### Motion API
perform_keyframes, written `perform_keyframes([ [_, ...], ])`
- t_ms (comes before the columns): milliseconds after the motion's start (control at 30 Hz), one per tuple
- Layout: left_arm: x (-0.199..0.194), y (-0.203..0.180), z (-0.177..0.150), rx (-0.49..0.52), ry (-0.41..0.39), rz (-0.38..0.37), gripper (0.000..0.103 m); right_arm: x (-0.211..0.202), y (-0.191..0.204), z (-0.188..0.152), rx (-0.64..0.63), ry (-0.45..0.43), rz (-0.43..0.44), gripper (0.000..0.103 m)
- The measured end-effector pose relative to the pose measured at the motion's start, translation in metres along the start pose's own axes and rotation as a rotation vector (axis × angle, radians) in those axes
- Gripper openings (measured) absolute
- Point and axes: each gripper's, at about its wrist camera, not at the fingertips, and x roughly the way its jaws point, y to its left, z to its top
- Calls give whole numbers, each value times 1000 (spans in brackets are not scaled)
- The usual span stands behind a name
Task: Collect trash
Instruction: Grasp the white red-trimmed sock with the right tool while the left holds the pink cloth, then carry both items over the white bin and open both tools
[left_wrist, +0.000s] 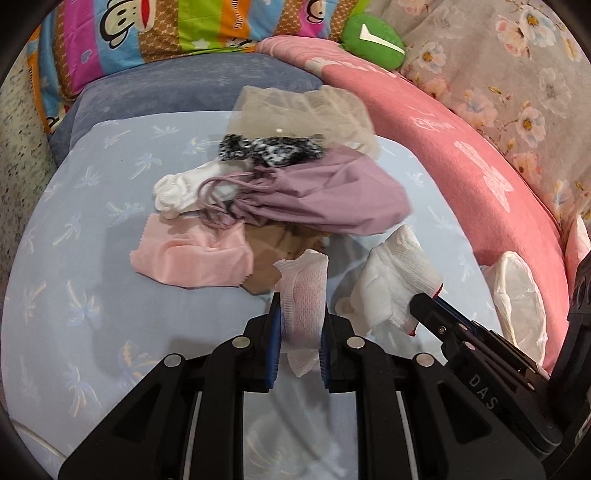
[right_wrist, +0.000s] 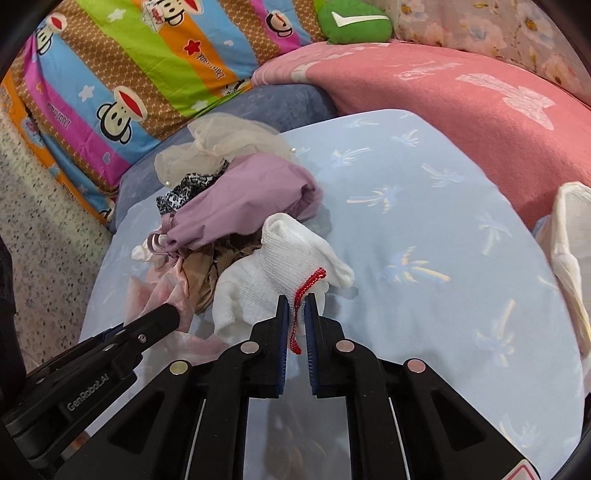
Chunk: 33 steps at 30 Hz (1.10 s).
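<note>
My left gripper (left_wrist: 300, 295) is shut on a pink-and-white knit cloth (left_wrist: 304, 291), held just above the light blue sheet (left_wrist: 92, 295). My right gripper (right_wrist: 299, 297) is shut on the red-trimmed cuff of a white knit glove (right_wrist: 266, 269); the glove (left_wrist: 399, 280) also shows in the left wrist view with the right gripper (left_wrist: 419, 306) at its edge. The left gripper's finger (right_wrist: 168, 314) shows at lower left in the right wrist view. Beyond lies a pile: a mauve drawstring bag (left_wrist: 325, 195), a pink cloth (left_wrist: 195, 254), a white sock (left_wrist: 184, 192), a black-and-white scrunchie (left_wrist: 273, 149).
A white plastic bag (left_wrist: 517, 299) sits open at the right against a pink blanket (left_wrist: 461, 147); it also shows in the right wrist view (right_wrist: 569, 236). A striped monkey-print quilt (right_wrist: 129, 74), a green plush (left_wrist: 373, 40) and sheer beige fabric (left_wrist: 295, 110) lie behind the pile.
</note>
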Motion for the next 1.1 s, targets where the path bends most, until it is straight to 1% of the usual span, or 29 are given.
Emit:
perform_keyframes([
  [167,-8,-27,-2,38,-4,-24,17,-34,-21,1,19,-51,-17,9],
  [367,-19,-71,-2,108,-24,-68,17,-83,-51,9,47,-132,-51,9],
  [533,-24,-113,-7,194,-39,-106,17,-119,-85,11,96,-188,-86,9],
  [600,-24,-127,-9,220,-37,-114,17,-130,-101,10,129,-200,-86,9],
  [867,-20,-194,-17,338,-33,-171,17,-174,-165,0,222,-268,-130,9],
  [1100,-12,-244,-28,408,-14,-238,17,-202,-219,-12,307,-306,-186,9],
])
